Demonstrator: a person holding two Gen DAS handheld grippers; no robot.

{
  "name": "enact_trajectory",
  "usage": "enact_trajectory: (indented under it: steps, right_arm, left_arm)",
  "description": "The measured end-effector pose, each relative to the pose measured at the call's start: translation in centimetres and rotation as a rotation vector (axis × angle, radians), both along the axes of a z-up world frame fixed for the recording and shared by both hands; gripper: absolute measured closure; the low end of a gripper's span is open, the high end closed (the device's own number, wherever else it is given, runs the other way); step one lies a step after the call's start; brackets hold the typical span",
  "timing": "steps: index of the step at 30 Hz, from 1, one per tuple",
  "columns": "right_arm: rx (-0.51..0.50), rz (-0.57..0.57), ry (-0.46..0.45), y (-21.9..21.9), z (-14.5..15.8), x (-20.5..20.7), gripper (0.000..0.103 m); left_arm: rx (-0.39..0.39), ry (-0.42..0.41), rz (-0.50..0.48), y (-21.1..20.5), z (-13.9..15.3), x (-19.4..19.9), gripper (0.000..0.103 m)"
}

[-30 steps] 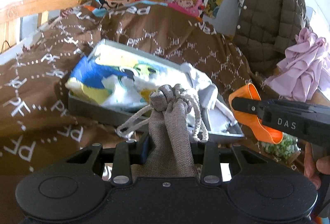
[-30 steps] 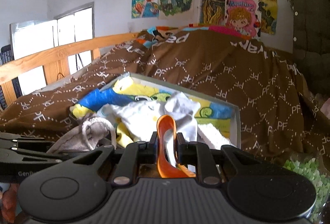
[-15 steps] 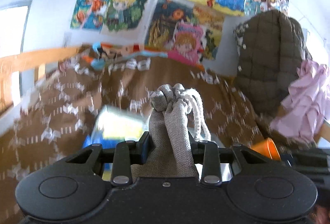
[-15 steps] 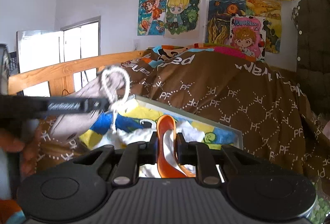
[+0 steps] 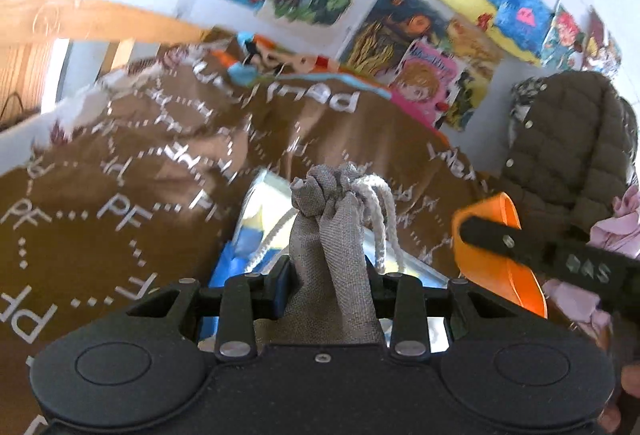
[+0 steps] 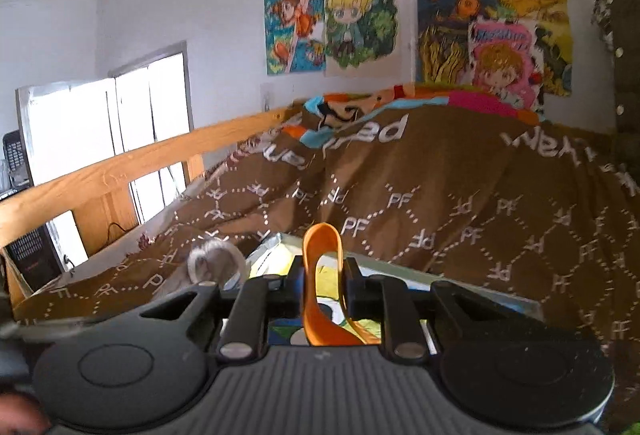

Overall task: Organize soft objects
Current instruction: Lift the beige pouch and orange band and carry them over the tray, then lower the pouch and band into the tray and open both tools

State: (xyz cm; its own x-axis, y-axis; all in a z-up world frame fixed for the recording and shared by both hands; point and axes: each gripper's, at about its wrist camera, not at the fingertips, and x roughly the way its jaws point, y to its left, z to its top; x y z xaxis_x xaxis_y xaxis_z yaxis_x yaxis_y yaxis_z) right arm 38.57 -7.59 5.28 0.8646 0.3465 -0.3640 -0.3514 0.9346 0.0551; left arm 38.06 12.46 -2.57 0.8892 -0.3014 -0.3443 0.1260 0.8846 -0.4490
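My left gripper [image 5: 328, 271] is shut on a grey drawstring pouch [image 5: 332, 235], which stands upright between the pads with its white cord [image 5: 380, 219] hanging to the right. In the right wrist view my right gripper [image 6: 322, 275] is shut on an orange curved piece [image 6: 320, 247]. The same orange piece [image 5: 492, 259] shows at the right of the left wrist view, pinched in a black finger [image 5: 516, 241]. The pouch's top [image 6: 212, 263] peeks in at lower left of the right wrist view. Below both grippers lies a shallow grey box [image 6: 400, 271] holding colourful cloth [image 5: 256, 219], mostly hidden.
A brown patterned blanket [image 6: 460, 195] covers the bed around the box. A wooden rail [image 6: 120, 171] runs along the left, with a window behind it. A quilted olive jacket [image 5: 560, 139] and pink cloth [image 5: 620, 227] hang at the right. Posters fill the wall.
Both grippers have risen and shifted, each keeping its hold. The box has dropped to the bottom of both views, and the wall posters now fill more of them.
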Motion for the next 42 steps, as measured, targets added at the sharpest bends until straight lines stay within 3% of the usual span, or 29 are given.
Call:
enact_trajectory:
  steps: [5, 18, 32, 37, 42]
  right_arm:
    - [0.025, -0.007, 0.071, 1.6, -1.2, 2.2, 0.081]
    - [0.151, -0.06, 0.223, 0.5, -4.4, 3.7, 0.069]
    - [0.244, -0.046, 0.278, -2.0, -5.0, 3.3, 0.044]
    - [0.291, -0.042, 0.287, -3.1, -4.9, 3.0, 0.032]
    - [0.328, -0.039, 0.277, -4.2, -4.7, 2.3, 0.026]
  left_arm:
    - [-0.012, 0.053, -0.023, 0.4, -1.3, 0.8, 0.067]
    - [0.107, 0.08, -0.042, -1.3, -2.3, 1.0, 0.064]
    - [0.179, 0.071, -0.076, -2.8, -2.3, 0.5, 0.034]
    - [0.175, 0.081, -0.029, -2.9, -2.1, -0.1, 0.016]
    - [0.184, 0.084, 0.015, -2.8, -1.7, -0.9, 0.011]
